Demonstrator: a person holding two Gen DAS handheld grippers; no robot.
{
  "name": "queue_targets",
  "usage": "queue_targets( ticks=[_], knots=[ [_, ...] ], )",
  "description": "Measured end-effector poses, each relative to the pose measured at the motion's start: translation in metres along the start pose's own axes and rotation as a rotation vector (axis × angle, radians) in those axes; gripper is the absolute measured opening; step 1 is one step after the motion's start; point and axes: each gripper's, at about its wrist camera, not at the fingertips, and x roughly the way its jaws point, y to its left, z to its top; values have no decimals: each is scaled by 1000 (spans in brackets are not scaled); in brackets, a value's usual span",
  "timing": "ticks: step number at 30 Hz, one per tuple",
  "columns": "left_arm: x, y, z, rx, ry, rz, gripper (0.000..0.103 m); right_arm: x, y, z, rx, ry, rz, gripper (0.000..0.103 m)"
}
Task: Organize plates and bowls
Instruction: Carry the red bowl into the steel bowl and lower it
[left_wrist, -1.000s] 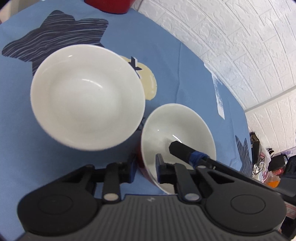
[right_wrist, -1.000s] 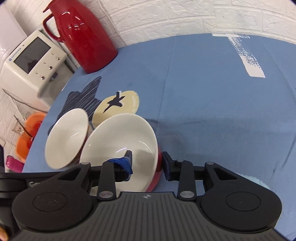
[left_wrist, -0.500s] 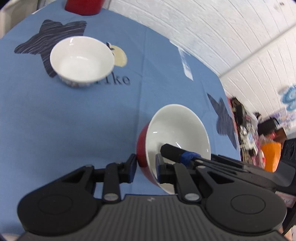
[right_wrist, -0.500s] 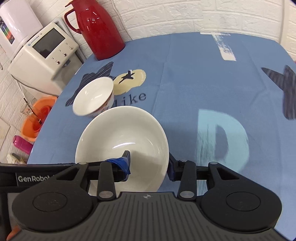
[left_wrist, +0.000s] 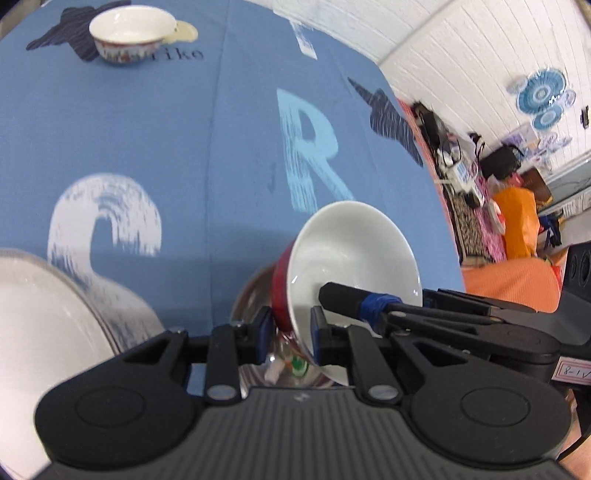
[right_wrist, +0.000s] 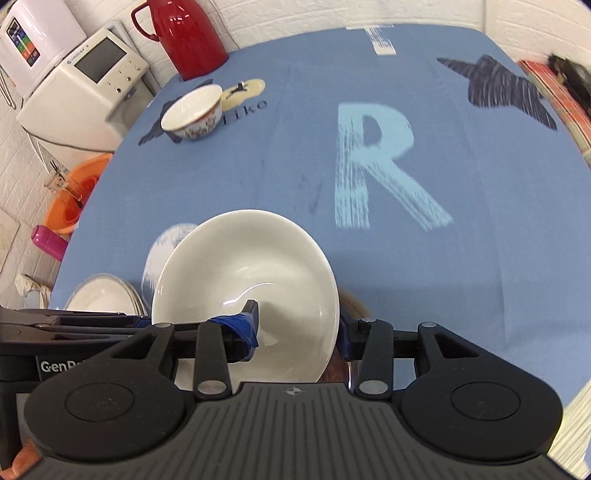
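1. Both tongs pinch the same red-and-white bowl (left_wrist: 351, 258). The left tongs (left_wrist: 288, 328) clamp the rim with one finger on the red outer wall and one on the white inner wall. The right tongs (right_wrist: 299, 328) clamp the opposite part of the rim, with the blue-taped finger (right_wrist: 240, 325) inside the bowl.
2. The bowl hangs tilted above the near edge of the bench (right_wrist: 480, 184), clear of the blue cloth. It lies directly between the two tools, so neither hand is nearer.
3. Directly beneath the bowl, the left wrist view shows a shallow metal-rimmed dish (left_wrist: 255, 314) with a coloured pattern on its floor. This is judged to be the likely set-down place; the view is partly blocked, so it is not certain.
4. A glass-rimmed white plate (right_wrist: 103, 299) stands just to the left of the held bowl, near the bench edge.
5. A small patterned bowl (right_wrist: 194, 109) rests well apart at the far left of the bench, in front of a red thermos jug (right_wrist: 188, 33).
6. The coming move turns on the vertical relation: the bowl must level out and descend straight onto whatever lies below. A tilted rim may strike first and slide.
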Motion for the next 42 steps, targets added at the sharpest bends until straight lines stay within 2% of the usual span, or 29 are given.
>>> queue_targets(
  ticks=[7, 10, 18, 20, 22, 30, 32, 33, 35, 42],
  knots=[
    [20, 4, -25, 30, 45, 39, 11, 21, -13, -33, 36, 55, 14, 28],
    [19, 2, -26, 54, 23, 45, 12, 24, -13, -35, 27, 48, 20, 28],
    [22, 3, -22, 75, 52, 22, 17, 24, -10, -34, -10, 63, -6, 26],
    [22, 6, -21, 65, 75, 3, 21, 24, -11, -34, -3, 62, -2, 26],
    [20, 9, -20, 55, 100, -23, 30, 23, -12, -34, 2, 63, 8, 26],
    [13, 4, -17, 99, 149, -19, 36, 20, -15, -35, 34, 63, 34, 26],
    [12, 4, -15, 110, 174, -31, 50, 19, -17, -35, 55, 60, 46, 26],
    [12, 4, -14, 111, 188, -32, 50, 19, -19, -35, 69, 59, 55, 26],
    [14, 3, -11, 114, 223, -46, 57, 18, -19, -34, 82, 56, 66, 27],
    [7, 6, 1, 101, 313, -80, 62, 18, -21, -33, 82, 50, 77, 28]
  ],
)
